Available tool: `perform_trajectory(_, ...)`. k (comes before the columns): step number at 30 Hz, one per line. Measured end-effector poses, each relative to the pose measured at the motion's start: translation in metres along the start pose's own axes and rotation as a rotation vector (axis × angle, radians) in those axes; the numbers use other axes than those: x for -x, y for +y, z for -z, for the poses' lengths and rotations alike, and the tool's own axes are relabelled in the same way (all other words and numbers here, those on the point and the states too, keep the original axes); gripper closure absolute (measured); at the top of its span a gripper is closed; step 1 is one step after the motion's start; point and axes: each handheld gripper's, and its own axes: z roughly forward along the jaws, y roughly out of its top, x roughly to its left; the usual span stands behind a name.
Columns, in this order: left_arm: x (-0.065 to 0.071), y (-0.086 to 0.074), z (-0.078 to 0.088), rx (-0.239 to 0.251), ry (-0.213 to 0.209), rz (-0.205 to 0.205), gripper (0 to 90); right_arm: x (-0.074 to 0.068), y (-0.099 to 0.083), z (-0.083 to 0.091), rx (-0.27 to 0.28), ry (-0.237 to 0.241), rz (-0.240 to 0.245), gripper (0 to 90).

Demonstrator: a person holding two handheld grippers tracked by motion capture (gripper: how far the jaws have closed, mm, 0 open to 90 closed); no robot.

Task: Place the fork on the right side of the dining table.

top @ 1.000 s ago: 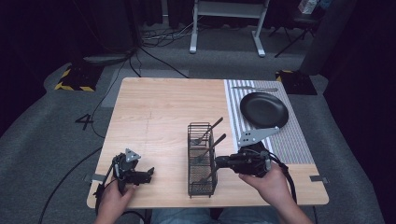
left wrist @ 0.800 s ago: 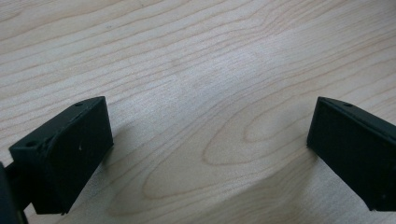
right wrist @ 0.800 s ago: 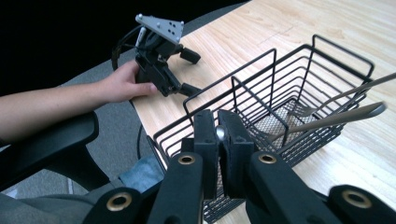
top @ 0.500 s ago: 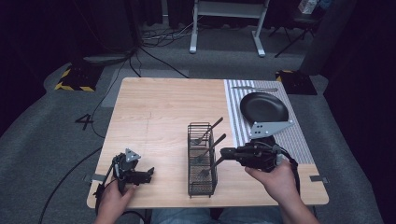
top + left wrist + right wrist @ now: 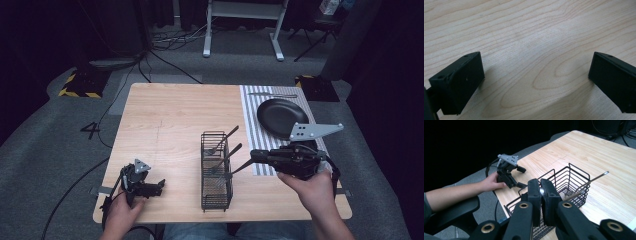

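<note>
Right gripper (image 5: 254, 156) pinches the handle of a metal utensil (image 5: 241, 165) just above the near end of the wire basket (image 5: 216, 172).
Its jaws press together on the handle's silver end, seen up close in the right gripper view. Two more utensils (image 5: 223, 141) lean in the basket on the wooden table (image 5: 170, 115). A black pan (image 5: 281, 116) sits on the striped mat (image 5: 252, 120). The left gripper (image 5: 159, 185) rests at the table's near left corner, jaws spread wide over bare wood.

High view looks forward and down over the desk (image 5: 175, 120). Left gripper view sits close above its woodgrain. Right gripper view shares the wire basket (image 5: 564, 185) with the high view.
</note>
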Motion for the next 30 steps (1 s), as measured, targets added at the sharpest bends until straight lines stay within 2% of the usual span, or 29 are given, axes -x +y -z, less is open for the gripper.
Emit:
perform_trajectory(2, 0.0, 0.0, 0.0, 0.0, 0.0, 0.0, 0.3, 0.001, 0.002, 0.006, 0.011, 0.011, -0.006, 86.4)
perform_trajectory(8, 0.0, 0.0, 0.0, 0.0, 0.0, 0.0, 0.3, 0.001, 0.007, 0.023, 0.048, -0.008, -0.008, 86.4)
perform_trajectory(23, 0.0, 0.0, 0.0, 0.0, 0.0, 0.0, 0.3, 0.009, 0.017, 0.059, 0.09, -0.09, -0.004, 86.4)
perform_trajectory(30, 0.0, 0.0, 0.0, 0.001, 0.003, -0.003, 0.3, 0.021, 0.014, 0.073, 0.103, -0.141, -0.032, 86.4)
